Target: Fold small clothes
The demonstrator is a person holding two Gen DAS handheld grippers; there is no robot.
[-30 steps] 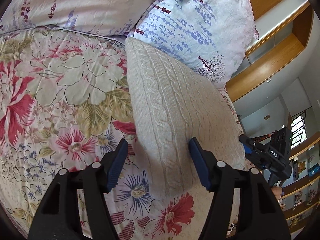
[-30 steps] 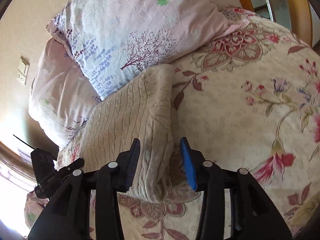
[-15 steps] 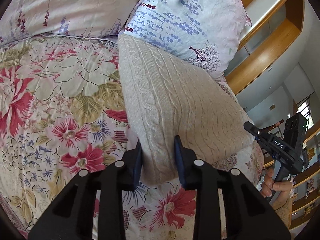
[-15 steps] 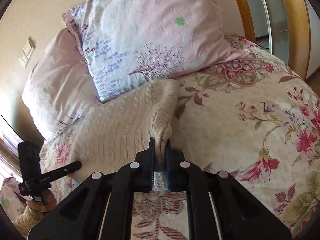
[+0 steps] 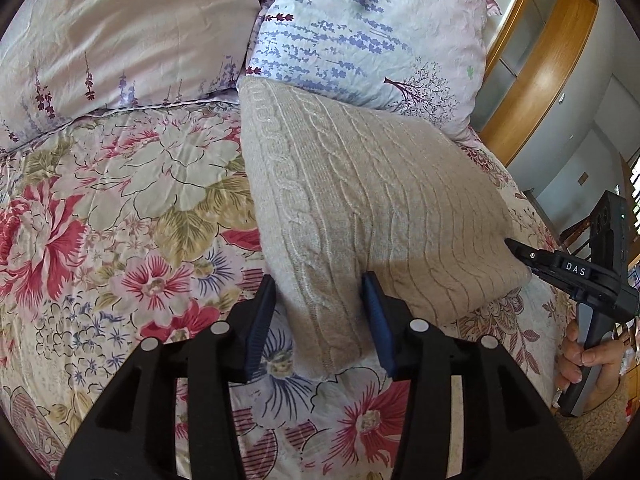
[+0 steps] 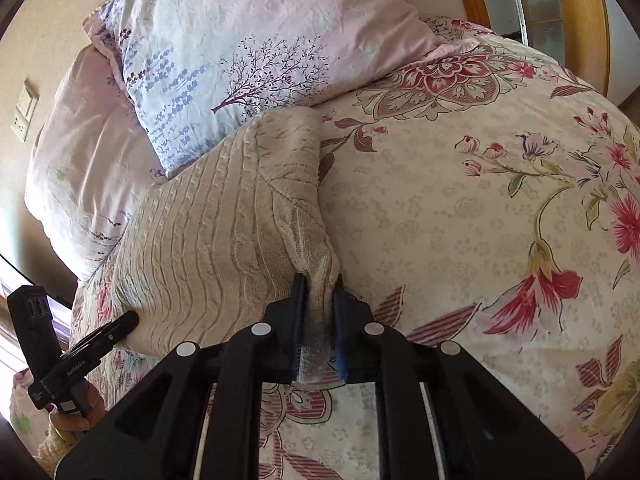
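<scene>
Left gripper (image 5: pixel 320 320): jaws part-way apart and opening; the near left corner of the knit garment (image 5: pixel 360 200) lies between the blue pads, the left pad clear of the cloth, the right pad at its fold.

Right gripper (image 6: pixel 319 320): jaws narrow and opening, though the pads still pinch the near right corner of the garment, whose edge rises in a bunched ridge from the jaws.

Knit garment: beige cable knit, folded to a flat panel, lying on the bed toward its head end; far edge touches the front pillow, near edge spans between the two grippers.

Bed cover (image 5: pixel 120 208): floral quilt, red and pink blooms. Open, flat cover to the left of the garment in the left wrist view, and a broad bare stretch to its right in the right wrist view.

Front pillow (image 5: pixel 360 32): pale blue and pink, lavender and tree print, propped directly behind the garment and closing off the far side.

Rear pillow (image 5: pixel 120 28): pink, beside and behind the front one.

Wooden frame (image 5: pixel 532 92): beyond the bed's far right corner.

Wall socket plate (image 6: pixel 26 108): behind the pillows.

Hand (image 5: pixel 584 364): bears the right gripper off the bed's right edge.
</scene>
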